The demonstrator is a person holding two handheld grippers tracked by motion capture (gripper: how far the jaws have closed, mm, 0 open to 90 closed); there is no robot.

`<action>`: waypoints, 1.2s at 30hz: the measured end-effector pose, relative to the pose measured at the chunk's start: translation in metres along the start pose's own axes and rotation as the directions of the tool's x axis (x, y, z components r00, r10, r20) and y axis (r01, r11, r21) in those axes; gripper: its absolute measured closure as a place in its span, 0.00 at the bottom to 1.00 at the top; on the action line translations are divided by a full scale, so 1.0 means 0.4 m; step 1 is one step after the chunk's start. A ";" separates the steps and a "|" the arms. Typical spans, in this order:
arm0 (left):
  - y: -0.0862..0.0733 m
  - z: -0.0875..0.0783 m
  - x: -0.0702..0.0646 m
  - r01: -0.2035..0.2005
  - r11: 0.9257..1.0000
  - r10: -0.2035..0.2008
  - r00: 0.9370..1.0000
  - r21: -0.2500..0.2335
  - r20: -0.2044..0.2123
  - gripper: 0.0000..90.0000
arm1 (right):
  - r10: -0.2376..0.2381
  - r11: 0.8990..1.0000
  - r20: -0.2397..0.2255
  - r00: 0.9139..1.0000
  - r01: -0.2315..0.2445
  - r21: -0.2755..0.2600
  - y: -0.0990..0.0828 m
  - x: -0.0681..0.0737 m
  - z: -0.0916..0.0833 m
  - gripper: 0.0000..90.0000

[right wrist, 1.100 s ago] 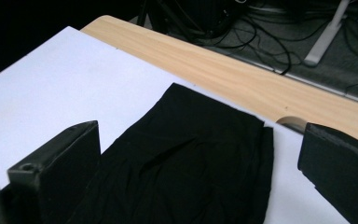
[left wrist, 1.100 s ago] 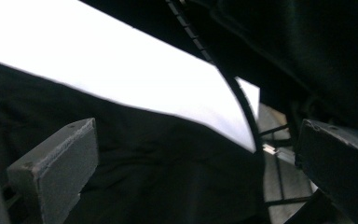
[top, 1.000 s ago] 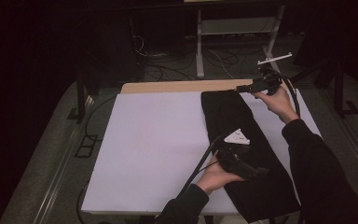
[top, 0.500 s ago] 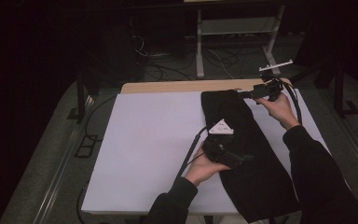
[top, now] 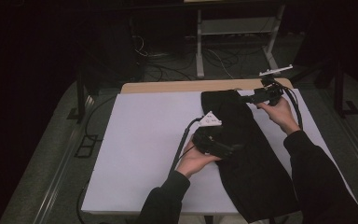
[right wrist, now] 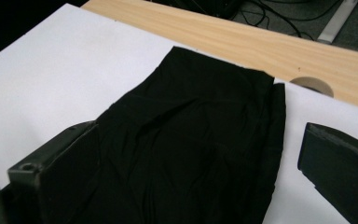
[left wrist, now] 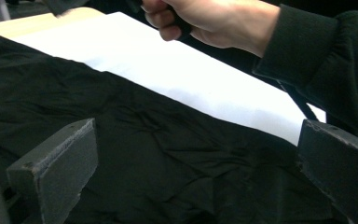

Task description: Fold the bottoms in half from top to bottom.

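the black garment (top: 247, 154) lies lengthwise down the right half of the white sheet (top: 144, 149) that covers the surface, its far end near the bare wooden edge (right wrist: 242, 32) and its near end hanging past the front edge by your right sleeve (top: 321, 182).

your left claw (left wrist: 186, 168) sits over the middle of the cloth with its jaws spread wide and nothing between them. your right claw (right wrist: 191, 172) hovers at the far end, also wide open, looking down on the folded far edge of the cloth.

the step looks like smoothing or folding, so start with two clean grips. lower the right claw onto the far corner by the wooden edge and pinch all the layers there, not just the top one; the doubled edge on the right side in the right gripper view suggests more than one layer. bring the left claw to the garment's left edge rather than its middle, where it would only bunch up a ridge of the wrinkled cloth. close both, then lift together and low, keeping the cloth taut between them so it does not drag the white sheet along.
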State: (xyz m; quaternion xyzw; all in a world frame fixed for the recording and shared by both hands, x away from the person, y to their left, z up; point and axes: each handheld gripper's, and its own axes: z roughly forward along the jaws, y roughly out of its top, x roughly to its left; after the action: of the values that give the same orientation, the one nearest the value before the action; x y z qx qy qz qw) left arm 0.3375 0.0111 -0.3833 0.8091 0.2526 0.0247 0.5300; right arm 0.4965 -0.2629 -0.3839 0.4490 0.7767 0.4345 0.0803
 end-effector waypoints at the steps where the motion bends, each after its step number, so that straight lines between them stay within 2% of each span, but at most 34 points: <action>1: 0.001 -0.002 0.004 -0.002 1.000 0.002 1.000 0.004 -0.007 0.00 | 0.002 1.000 0.000 1.000 -0.002 0.002 -0.003 -0.001 0.001 0.00; 4: 0.003 -0.007 0.021 0.009 1.000 -0.009 1.000 -0.002 -0.015 0.00 | 0.005 1.000 0.002 1.000 -0.005 0.006 -0.012 -0.004 0.004 0.00; 8: 0.002 -0.009 0.047 0.038 0.999 -0.038 0.999 -0.017 -0.006 0.00 | 0.011 1.000 0.003 1.000 -0.011 0.008 -0.019 -0.009 0.005 0.00; 17: 0.008 -0.004 0.091 0.029 1.000 -0.029 0.999 0.005 -0.039 0.00 | 0.022 1.000 0.004 1.000 -0.022 0.007 -0.028 -0.018 0.001 0.00; 21: 0.016 -0.008 0.097 -0.019 0.999 0.020 0.998 0.027 -0.058 0.00 | 0.028 1.000 0.001 1.000 -0.028 0.008 -0.035 -0.023 -0.002 0.00; 30: 0.045 -0.011 0.131 -0.030 0.998 0.033 0.997 0.052 -0.065 0.00 | 0.024 1.000 -0.006 1.000 -0.024 0.003 -0.053 -0.028 -0.007 0.00; 36: 0.063 -0.014 0.166 -0.067 0.996 0.071 0.995 0.057 -0.069 0.00 | 0.040 0.999 -0.028 0.999 -0.040 -0.010 -0.056 -0.031 -0.009 0.00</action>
State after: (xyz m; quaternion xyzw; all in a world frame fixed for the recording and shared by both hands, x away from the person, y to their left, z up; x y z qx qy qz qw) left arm 0.4032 0.0368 -0.3739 0.8301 0.2439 0.0647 0.4972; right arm 0.4880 -0.2795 -0.4016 0.4579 0.7662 0.4463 0.0634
